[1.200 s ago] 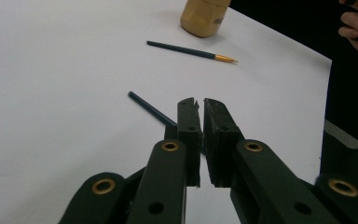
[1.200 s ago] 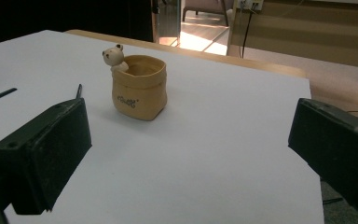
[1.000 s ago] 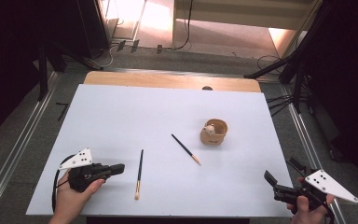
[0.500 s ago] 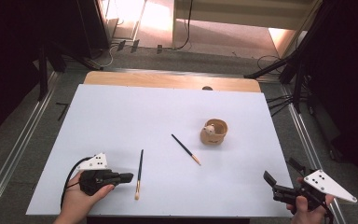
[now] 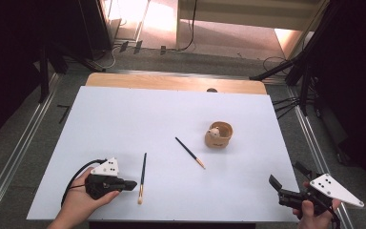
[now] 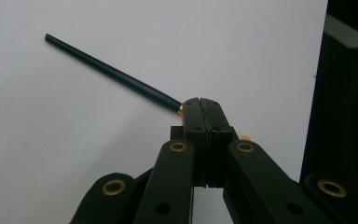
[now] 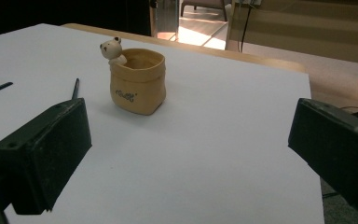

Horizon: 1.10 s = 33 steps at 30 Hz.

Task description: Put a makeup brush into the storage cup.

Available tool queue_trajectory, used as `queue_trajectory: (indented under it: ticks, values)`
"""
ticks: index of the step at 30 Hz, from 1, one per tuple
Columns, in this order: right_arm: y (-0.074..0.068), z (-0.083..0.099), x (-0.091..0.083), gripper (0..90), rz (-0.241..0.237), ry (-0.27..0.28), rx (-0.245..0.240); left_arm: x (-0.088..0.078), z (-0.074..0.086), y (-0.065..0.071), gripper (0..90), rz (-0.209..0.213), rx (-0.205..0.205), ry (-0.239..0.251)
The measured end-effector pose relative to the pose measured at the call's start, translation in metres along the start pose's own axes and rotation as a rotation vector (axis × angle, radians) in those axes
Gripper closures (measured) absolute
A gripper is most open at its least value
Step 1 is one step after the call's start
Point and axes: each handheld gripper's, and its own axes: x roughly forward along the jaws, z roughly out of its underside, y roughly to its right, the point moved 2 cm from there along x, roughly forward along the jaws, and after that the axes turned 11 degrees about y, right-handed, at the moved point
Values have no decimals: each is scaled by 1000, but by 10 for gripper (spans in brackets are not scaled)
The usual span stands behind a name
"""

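Paintbrush [image 5: 143, 175], dark-handled with a pale tip, lies on the white table [image 5: 124, 119] just right of the left gripper [image 5: 132, 184], whose jaws are pressed together and empty, their tips at the brush's ferrule. Its long axis runs away from the person, crosswise to those jaws. Open table lies beyond; the near edge is close. A second brush [image 5: 189, 152] and a bear pot [image 5: 218, 135] sit farther right. The right gripper [image 5: 274, 183] rests far off, jaws wide apart.
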Motion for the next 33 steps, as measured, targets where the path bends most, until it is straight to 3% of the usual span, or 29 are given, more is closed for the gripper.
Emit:
queue_trajectory:
  ticks: [2,7,11,18,23,33]
  values:
    - [0,0,0,0,-1,-5,-3,0,-5,0,900,-22,51,-70]
    - [-1,0,0,0,0,-6,-4,2,-8,0,900,-3,74,-124]
    - [-1,1,1,0,0,-8,0,8,-14,1,900,-16,123,-225]
    - [-1,1,1,0,1,-12,-3,14,-22,3,900,-32,150,-281]
    - [0,2,1,0,2,-12,-2,23,-23,6,900,-37,193,-380]
    - [0,2,2,0,6,-17,-1,35,-28,10,900,-42,231,-499]
